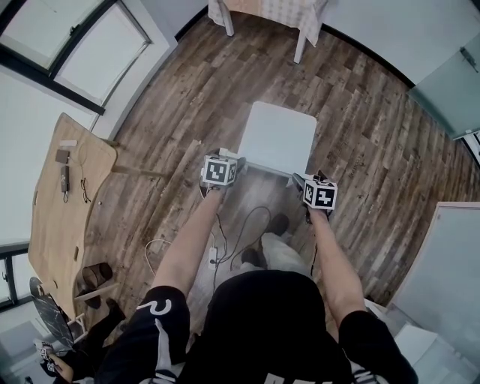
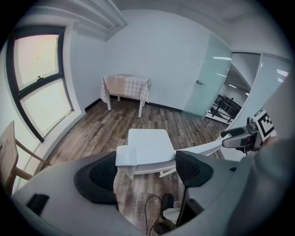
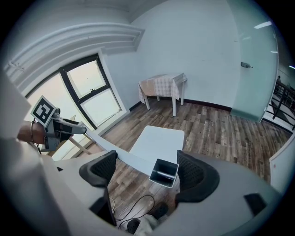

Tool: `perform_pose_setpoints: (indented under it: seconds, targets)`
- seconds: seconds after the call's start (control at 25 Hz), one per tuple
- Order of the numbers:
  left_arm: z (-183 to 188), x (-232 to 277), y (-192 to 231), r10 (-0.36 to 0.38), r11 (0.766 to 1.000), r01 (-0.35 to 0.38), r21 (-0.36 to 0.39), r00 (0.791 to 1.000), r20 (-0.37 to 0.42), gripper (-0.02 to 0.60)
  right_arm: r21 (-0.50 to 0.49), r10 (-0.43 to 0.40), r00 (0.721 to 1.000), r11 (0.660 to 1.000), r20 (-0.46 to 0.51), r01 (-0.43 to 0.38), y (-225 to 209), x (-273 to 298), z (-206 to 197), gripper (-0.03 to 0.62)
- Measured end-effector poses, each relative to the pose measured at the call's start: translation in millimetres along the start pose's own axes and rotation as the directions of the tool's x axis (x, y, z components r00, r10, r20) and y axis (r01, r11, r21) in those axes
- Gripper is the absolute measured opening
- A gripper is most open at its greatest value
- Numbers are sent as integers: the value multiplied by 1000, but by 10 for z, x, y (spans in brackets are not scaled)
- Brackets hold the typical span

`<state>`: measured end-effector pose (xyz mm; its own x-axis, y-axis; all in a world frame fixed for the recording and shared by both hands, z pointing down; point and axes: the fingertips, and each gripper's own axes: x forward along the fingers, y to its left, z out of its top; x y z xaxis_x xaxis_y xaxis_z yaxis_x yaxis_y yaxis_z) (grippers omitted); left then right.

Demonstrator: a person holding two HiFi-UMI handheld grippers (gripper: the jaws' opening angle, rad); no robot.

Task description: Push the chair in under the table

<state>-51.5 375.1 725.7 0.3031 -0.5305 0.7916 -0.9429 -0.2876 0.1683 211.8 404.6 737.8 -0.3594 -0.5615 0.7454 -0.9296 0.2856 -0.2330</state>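
Head view: chair (image 1: pixel 277 139) short of table (image 1: pixel 279 10). Left tool (image 1: pixel 225 162) and right tool (image 1: pixel 304 182) at chair's back-rail ends, both released, jaws wide apart around them.

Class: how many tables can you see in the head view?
2. A cloth-covered table stands far ahead, beyond the white chair. A bare wooden table stands at the left, by the window. Others may be out of frame.

Dark wood plank floor (image 1: pixel 375 135), pale walls (image 2: pixel 170 55), 1 black-framed window (image 2: pixel 39 87) bright with daylight, frosted glass door (image 2: pixel 207 78).
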Motion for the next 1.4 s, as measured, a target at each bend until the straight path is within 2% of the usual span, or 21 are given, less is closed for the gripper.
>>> perform_pose_setpoints:
  seconds: [0.64, 1.0, 1.4]
  targets:
    - [737, 484, -15, 62, 996, -61, -69, 998, 10, 388, -61, 74, 997, 995, 4, -74, -555, 437, 829, 413]
    - [971, 675, -140, 101, 988, -98, -120, 995, 16, 388, -97, 103, 995, 990, -1, -103, -873, 584, 1144, 413]
    - [1131, 807, -120, 120, 981, -117, -155, 993, 10, 388, -115, 124, 992, 986, -15, -124, -1008, 740, 1365, 414]
